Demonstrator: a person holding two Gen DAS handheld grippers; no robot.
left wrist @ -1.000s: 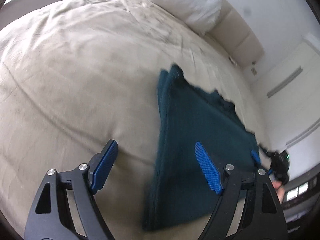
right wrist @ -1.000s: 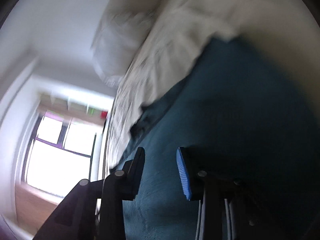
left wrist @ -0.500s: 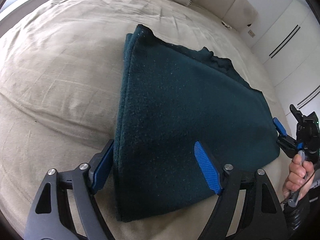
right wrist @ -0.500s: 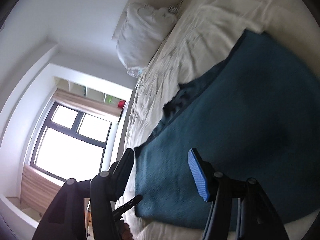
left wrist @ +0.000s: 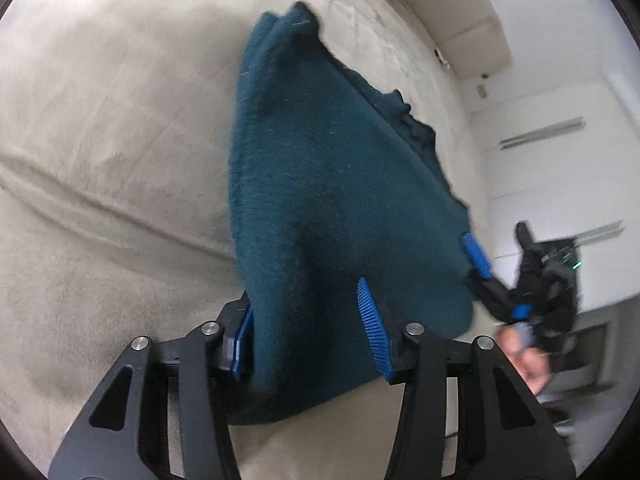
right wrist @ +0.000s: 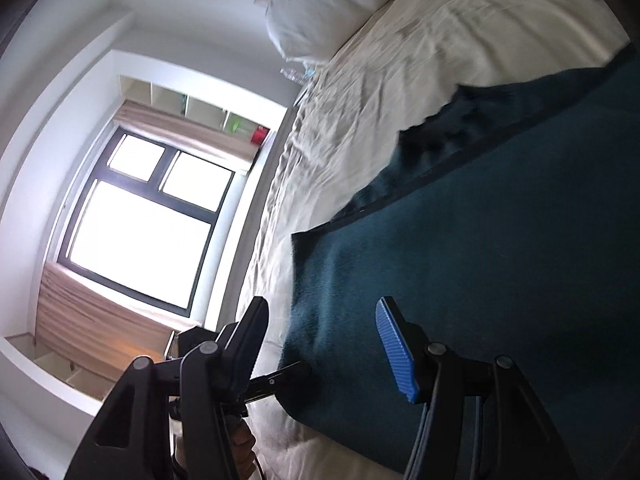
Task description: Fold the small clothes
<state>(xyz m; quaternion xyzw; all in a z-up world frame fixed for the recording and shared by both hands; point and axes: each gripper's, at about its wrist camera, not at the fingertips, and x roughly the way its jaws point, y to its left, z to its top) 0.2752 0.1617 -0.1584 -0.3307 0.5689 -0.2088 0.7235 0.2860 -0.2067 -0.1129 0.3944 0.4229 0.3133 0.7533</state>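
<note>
A dark teal cloth (left wrist: 340,208) lies folded on a big bed (left wrist: 100,160) with a cream cover. The left gripper (left wrist: 308,336) is at the near corner of the cloth. Its fingers (left wrist: 372,328) have just been closing, and the corner of the cloth sits between them. One blue pad is against the left edge of the cloth and the other lies on top of it, but the picture is blurry, so I cannot tell if they are squeezing it yet. The near corner looks a bit lifted off the bed. The right gripper (right wrist: 328,344) is at the other near corner of the cloth. Its fingers (right wrist: 396,348) are spread apart. The blue one is over the cloth and the black one is just off its edge, over the cream cover. They are not pinching the cloth. In the left view a hand (left wrist: 524,352) holds that right gripper at the far right edge of the cloth. A white pillow (right wrist: 328,4) lies at the head of the bed. A bright window (right wrist: 140,232) with a dark frame is on the wall beside the bed.
</note>
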